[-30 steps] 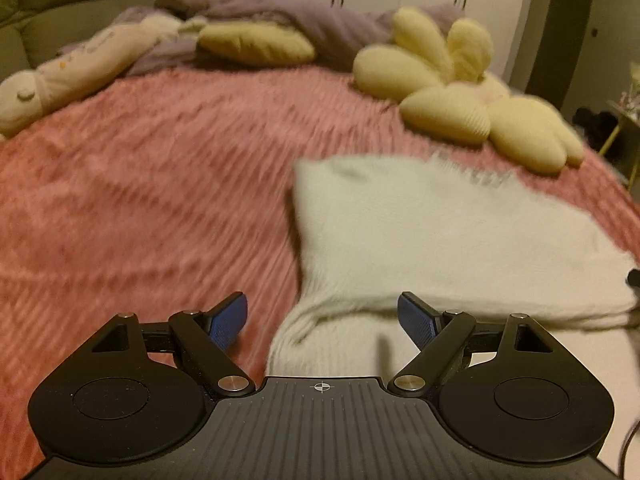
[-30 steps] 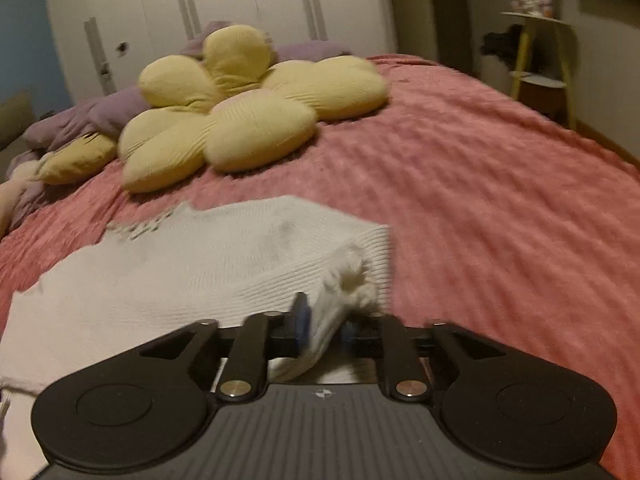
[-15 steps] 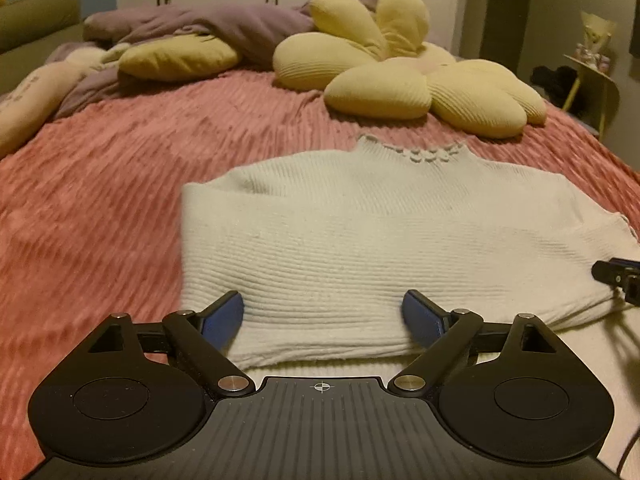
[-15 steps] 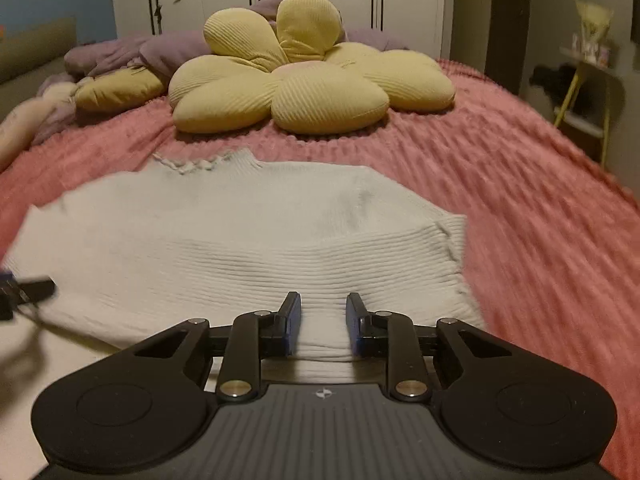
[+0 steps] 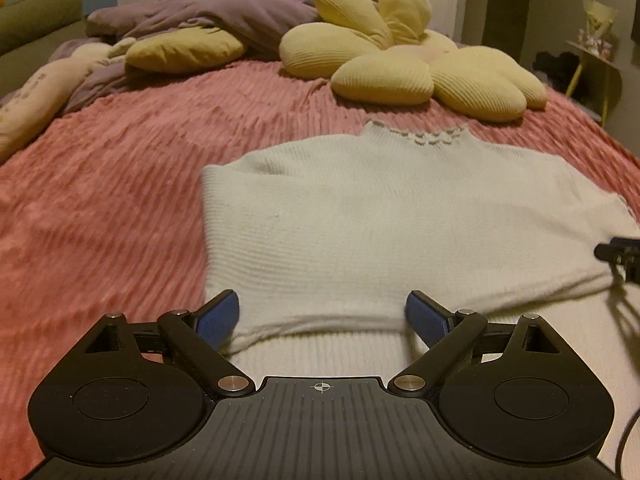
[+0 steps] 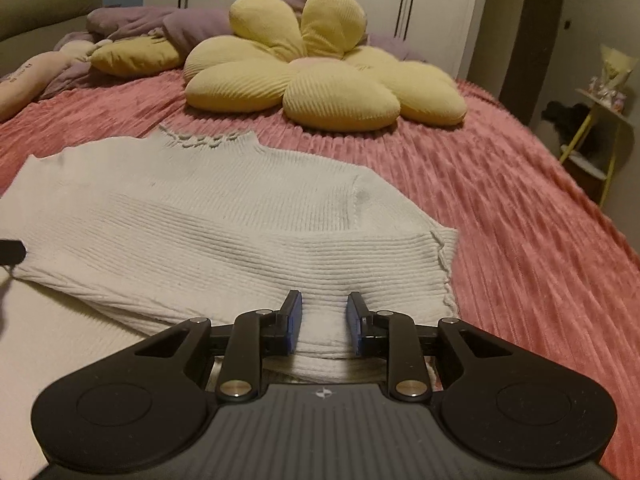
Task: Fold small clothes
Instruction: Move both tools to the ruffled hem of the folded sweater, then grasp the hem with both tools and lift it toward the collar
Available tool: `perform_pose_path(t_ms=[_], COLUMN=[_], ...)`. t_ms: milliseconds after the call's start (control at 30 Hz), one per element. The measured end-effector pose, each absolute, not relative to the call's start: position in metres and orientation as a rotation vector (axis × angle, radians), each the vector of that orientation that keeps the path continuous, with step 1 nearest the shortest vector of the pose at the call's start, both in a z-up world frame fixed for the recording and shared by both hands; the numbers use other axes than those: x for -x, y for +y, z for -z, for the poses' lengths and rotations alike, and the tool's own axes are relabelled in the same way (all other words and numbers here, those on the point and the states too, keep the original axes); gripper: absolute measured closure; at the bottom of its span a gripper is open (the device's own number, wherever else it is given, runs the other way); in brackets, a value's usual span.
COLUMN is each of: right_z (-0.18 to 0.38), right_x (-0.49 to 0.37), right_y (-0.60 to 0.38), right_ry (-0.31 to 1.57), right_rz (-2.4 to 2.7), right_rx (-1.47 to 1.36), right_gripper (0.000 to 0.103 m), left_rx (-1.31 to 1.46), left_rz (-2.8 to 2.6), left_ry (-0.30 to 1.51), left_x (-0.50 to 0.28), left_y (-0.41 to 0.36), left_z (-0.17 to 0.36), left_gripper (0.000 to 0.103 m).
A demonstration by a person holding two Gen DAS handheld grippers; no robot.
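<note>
Left tongs (image 5: pixel 322 316) wide, right tongs (image 6: pixel 323 322) narrow

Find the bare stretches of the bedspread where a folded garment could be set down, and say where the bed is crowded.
Free: the pink bedspread left of the white sweater, and the strip right of it to the bed's edge. Crowded: the far end, with the flower cushion, a yellow pillow and purple bedding.

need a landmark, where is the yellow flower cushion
In both views the yellow flower-shaped ribbed cushion lies on the pink bedspread just beyond the white knitted sweater's collar.
</note>
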State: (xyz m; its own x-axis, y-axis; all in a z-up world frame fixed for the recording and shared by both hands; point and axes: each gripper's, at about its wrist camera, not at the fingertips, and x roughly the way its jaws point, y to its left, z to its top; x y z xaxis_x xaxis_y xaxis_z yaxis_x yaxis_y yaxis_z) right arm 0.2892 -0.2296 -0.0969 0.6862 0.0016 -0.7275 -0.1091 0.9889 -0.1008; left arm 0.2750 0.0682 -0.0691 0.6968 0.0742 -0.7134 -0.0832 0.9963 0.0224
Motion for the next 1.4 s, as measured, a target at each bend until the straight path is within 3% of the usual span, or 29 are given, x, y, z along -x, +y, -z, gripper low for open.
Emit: perform_pose_path(t_ms=[100, 200, 367, 433, 600, 733, 900, 1100, 1233, 1333, 1400], right_z=[0.083, 0.062, 0.039, 0.038, 0.051, 0.060, 0.064, 0.067, 0.068, 0.071, 0.073], right_x=[-0.290, -0.265, -0.162, -0.113, -0.033, -0.009, -0.003, 0.010, 0.018, 0.019, 0.018], right_y=[-0.233, -0.239, -0.251, -0.260, -0.282, -0.291, -0.292, -0.297, -0.302, -0.301, -0.302], right_ry=[0.868, 0.868, 0.816, 0.818, 0.923, 0.979, 1.043, 1.082, 1.100, 1.116, 1.127], right_rz=[-0.035, -0.012, -0.113, -0.123, -0.089, -0.077, -0.115, -0.146, -0.164, -0.184, -0.195], right_rx=[0.114, 0.029, -0.110, -0.144, -0.230, -0.254, -0.311, -0.341, -0.381, -0.398, -0.423], right_gripper=[0.071, 0.052, 0.031, 0.028, 0.028, 0.028, 0.030, 0.045, 0.065, 0.068, 0.068], left_rx=[-0.022, 0.064, 0.236, 0.269, 0.279, 0.347, 0.431, 0.423, 0.442, 0.426, 0.446], left_rz=[-0.120, -0.122, -0.099, -0.115, -0.103, -0.071, -0.037, 0.003, 0.042, 0.045, 0.058], left_ry=[0.821, 0.813, 0.814, 0.840, 0.920, 0.942, 0.974, 1.015, 1.024, 1.032, 1.030], left_x=[-0.261, -0.225, -0.130, -0.095, -0.039, -0.020, -0.019, -0.011, -0.007, -0.007, -0.004], left_y=[0.065, 0.070, 0.081, 0.086, 0.095, 0.106, 0.122, 0.128, 0.130, 0.132, 0.137], left_z=[0.062, 0.052, 0.048, 0.054, 0.065, 0.068, 0.070, 0.072, 0.073, 0.073, 0.072], left_gripper=[0.008, 0.008, 0.006, 0.006, 0.006, 0.020, 0.024, 0.028, 0.049, 0.063, 0.065])
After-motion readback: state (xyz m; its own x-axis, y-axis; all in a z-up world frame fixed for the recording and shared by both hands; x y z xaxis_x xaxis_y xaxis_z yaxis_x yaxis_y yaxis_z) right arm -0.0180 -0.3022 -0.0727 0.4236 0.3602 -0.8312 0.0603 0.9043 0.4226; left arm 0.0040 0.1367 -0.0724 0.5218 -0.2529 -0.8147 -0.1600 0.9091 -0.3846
